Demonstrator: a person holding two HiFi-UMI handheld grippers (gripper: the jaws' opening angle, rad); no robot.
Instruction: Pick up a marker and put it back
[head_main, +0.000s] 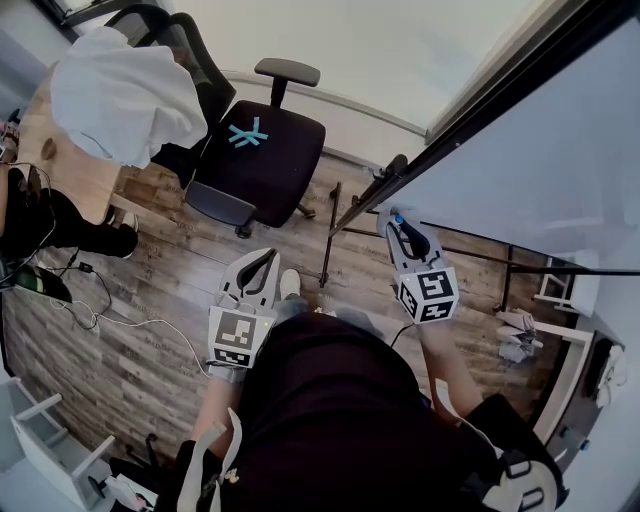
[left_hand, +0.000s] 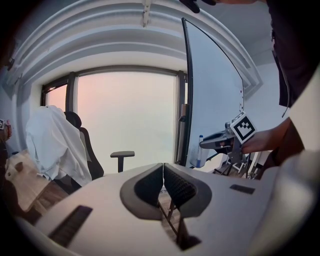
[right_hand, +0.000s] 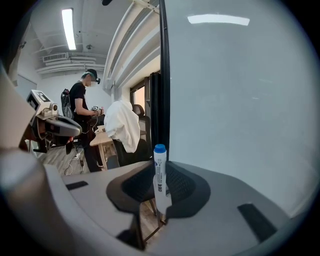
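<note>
A white marker with a blue cap (right_hand: 159, 176) stands upright between the jaws of my right gripper (right_hand: 160, 186), which is shut on it. In the head view the right gripper (head_main: 399, 224) is held up close to the lower edge of the whiteboard (head_main: 560, 150), and the marker's blue cap (head_main: 397, 213) shows at its tip. The left gripper view also catches the marker (left_hand: 200, 150) beside the board's edge. My left gripper (head_main: 266, 256) hangs lower and to the left, over the floor. Its jaws (left_hand: 163, 169) are shut with nothing between them.
A black office chair (head_main: 258, 150) stands ahead on the wooden floor. A white cloth (head_main: 120, 90) is draped over another chair by a wooden desk (head_main: 60, 160). The whiteboard's metal stand legs (head_main: 330, 235) are between the grippers. Cables (head_main: 110, 315) lie at left. Another person (right_hand: 82, 107) stands far off.
</note>
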